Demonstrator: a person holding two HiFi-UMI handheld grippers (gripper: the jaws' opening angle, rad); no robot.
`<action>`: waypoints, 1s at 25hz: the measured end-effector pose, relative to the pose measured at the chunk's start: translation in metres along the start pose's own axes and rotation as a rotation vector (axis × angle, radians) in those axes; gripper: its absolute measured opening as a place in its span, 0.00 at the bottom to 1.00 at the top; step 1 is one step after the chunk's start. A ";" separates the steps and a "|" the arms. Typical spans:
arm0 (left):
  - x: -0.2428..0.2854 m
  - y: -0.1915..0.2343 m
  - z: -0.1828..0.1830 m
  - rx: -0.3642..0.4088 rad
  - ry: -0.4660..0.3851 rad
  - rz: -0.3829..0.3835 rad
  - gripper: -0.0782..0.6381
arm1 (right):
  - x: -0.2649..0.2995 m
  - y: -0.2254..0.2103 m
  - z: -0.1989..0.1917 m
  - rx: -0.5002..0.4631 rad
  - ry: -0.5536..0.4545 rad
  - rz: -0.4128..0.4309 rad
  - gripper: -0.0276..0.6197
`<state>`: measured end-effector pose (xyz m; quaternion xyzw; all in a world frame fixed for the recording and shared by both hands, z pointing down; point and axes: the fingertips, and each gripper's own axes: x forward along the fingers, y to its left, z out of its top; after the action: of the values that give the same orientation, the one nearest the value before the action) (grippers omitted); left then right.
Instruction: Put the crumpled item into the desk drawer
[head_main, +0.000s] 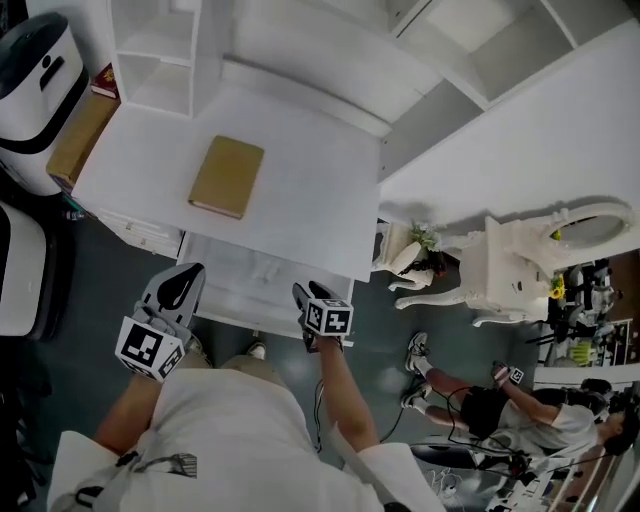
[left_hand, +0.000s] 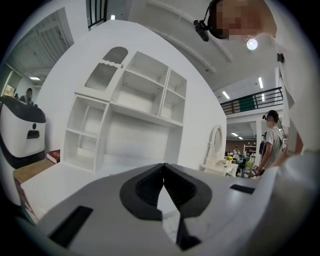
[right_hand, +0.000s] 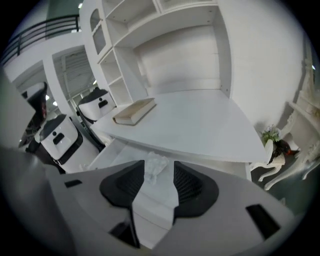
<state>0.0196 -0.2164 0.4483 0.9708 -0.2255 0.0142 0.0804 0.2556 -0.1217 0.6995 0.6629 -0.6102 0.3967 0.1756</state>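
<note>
The crumpled white item (right_hand: 156, 168) lies in the open desk drawer (right_hand: 107, 152), seen in the right gripper view in the gap between the jaws and just past their tips. My right gripper (right_hand: 159, 172) is open above the drawer, and its pads do not press on the item. In the head view it (head_main: 303, 298) hangs over the front of the drawer (head_main: 225, 290), right of centre. My left gripper (head_main: 180, 282) hovers at the drawer's left front corner. Its jaws (left_hand: 163, 167) are shut, tips touching, with nothing between them.
A tan book (head_main: 227, 176) lies on the white desk top (head_main: 310, 200), under a white shelf hutch (head_main: 160, 50). A white and black machine (head_main: 35, 80) and a cardboard box (head_main: 80, 135) stand at the left. At the right are a white dresser (head_main: 520, 260) and a seated person (head_main: 500, 405).
</note>
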 end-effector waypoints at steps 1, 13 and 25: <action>0.002 -0.003 0.002 0.005 0.000 -0.011 0.13 | -0.006 0.000 0.002 0.038 -0.026 0.017 0.32; 0.015 -0.003 0.026 0.062 -0.019 -0.020 0.13 | -0.038 -0.001 0.017 0.208 -0.170 0.055 0.06; 0.020 -0.012 0.047 0.108 -0.059 0.023 0.13 | -0.106 -0.020 0.108 0.137 -0.414 0.053 0.06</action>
<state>0.0424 -0.2225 0.4014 0.9711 -0.2377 -0.0013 0.0212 0.3145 -0.1243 0.5582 0.7243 -0.6221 0.2971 -0.0095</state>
